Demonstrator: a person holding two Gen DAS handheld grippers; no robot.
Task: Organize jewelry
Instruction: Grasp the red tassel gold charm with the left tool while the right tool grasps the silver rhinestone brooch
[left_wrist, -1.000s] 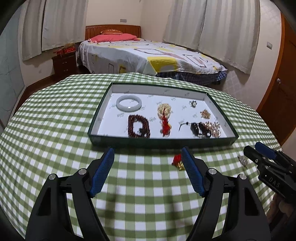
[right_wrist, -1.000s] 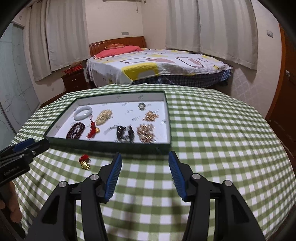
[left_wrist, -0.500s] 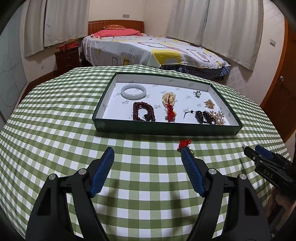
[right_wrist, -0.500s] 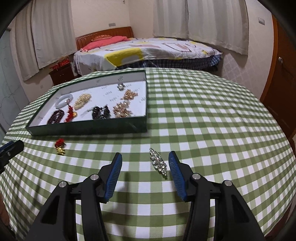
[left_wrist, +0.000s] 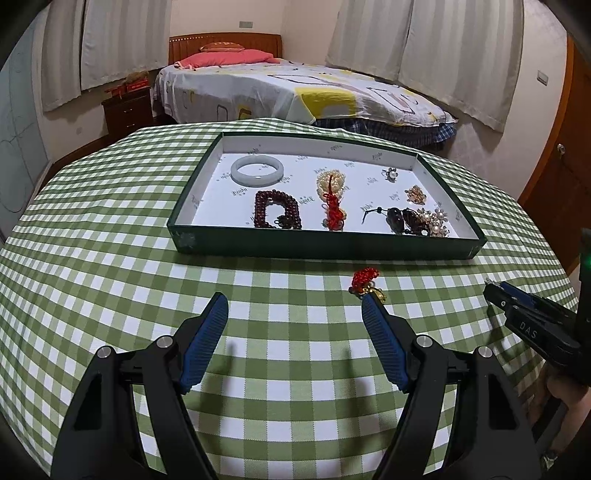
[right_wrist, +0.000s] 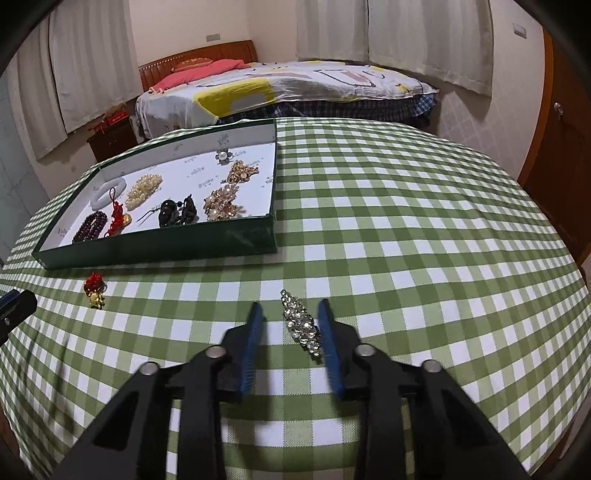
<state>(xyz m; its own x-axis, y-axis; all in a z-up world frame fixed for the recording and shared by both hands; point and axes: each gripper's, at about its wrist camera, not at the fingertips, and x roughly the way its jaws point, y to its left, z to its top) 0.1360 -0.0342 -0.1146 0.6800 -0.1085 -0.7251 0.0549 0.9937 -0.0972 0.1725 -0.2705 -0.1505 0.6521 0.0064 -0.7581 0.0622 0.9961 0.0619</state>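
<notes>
On the green checked tablecloth (right_wrist: 406, 221) sits the jewelry tray (right_wrist: 236, 236); the left gripper (left_wrist: 295, 314) hangs wide open, empty; the right gripper (right_wrist: 290, 314), jaws just closing, straddles the rhinestone brooch (right_wrist: 300, 323), left pad still apart

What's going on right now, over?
Right tool closing around rhinestone clip, not yet gripping. Left tool open, empty. Red charm loose on tablecloth. Nothing blocking tray.

The right hand-held gripper (right_wrist: 290, 314) has been closing around the rhinestone brooch (right_wrist: 300, 322).
</notes>
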